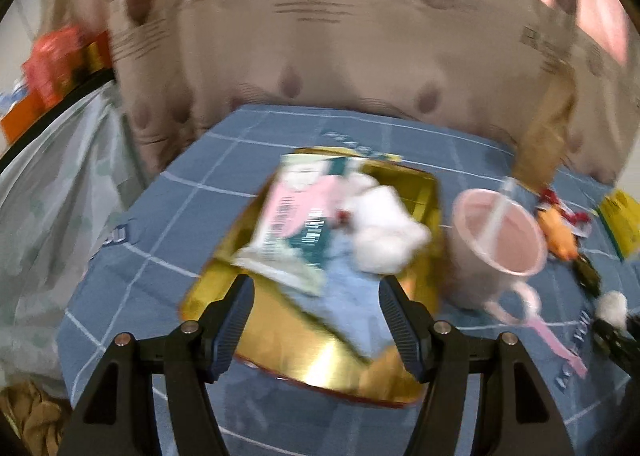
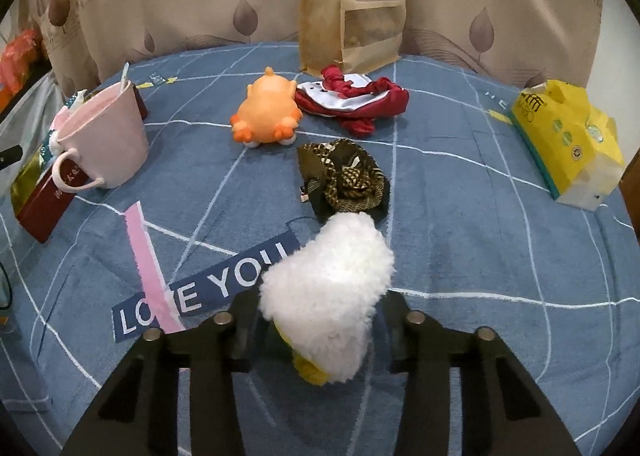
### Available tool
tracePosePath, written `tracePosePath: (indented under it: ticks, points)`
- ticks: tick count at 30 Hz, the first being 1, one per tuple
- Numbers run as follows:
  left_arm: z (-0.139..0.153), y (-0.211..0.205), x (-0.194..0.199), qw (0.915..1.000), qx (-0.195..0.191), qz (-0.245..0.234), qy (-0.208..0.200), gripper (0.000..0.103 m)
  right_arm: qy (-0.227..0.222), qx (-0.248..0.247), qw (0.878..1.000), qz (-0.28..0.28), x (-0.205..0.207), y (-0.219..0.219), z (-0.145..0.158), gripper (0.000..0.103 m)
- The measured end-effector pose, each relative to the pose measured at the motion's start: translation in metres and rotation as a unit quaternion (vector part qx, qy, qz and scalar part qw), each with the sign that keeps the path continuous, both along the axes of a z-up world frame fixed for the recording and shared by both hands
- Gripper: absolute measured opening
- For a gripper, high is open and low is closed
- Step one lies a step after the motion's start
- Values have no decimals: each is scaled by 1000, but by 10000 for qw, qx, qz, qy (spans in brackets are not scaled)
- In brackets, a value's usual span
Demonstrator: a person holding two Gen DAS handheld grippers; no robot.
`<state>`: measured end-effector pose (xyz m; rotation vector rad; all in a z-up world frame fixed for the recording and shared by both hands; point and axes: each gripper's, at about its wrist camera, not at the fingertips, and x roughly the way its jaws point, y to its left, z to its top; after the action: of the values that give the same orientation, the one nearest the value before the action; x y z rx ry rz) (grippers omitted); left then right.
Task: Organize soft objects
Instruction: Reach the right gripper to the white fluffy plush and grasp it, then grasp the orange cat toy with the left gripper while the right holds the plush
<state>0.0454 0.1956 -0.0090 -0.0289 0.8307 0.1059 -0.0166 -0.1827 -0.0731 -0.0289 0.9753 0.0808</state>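
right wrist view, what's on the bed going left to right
pink mug → orange plush → red cloth → yellow tissue pack

On the table [image 2: 460, 215], which carries a blue checked cloth, there is one pink mug [image 2: 105, 135] with one spoon [image 2: 125, 76] standing in it. One orange soft toy [image 2: 267, 115] lies near one red and white cloth item [image 2: 354, 103]. There is one dark patterned fabric piece [image 2: 346, 179] and one white fluffy plush toy [image 2: 332, 296]. At the back stands one brown paper snack bag [image 2: 352, 3]. On the right side lies one yellow tissue pack [image 2: 568, 135]. One pink paper strip [image 2: 146, 256] lies on the cloth. The left wrist view shows one golden tray [image 1: 320, 360], and in it one pink and green packet [image 1: 292, 215] and one more white fluffy item [image 1: 386, 234]. Two grippers are seen, one [image 1: 316, 320] in each [image 2: 316, 336] wrist view.
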Motion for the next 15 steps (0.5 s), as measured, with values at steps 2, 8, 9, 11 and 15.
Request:
tracePosePath:
  ticks: [2,8,9,11,15]
  points:
    - [5,-18,0,9997,14,-227,-23,66,-51,76,9999,-49,-1,-5,5,35]
    - [19,-73,5,9952,-106,-975,-70,67,-469,-98,9981,-397,0,-33,28,34]
    - [21,-83,6,9937,-121,-1111,-73,67,-526,-141,9972,-511,1,-40,30,34]
    - [23,-104,7,9907,-143,-1354,-63,67,-588,-197,9957,-694,7,-54,31,34]
    - [23,-144,13,9840,-251,-1766,20,67,-599,-366,9925,-1002,25,-79,23,34]
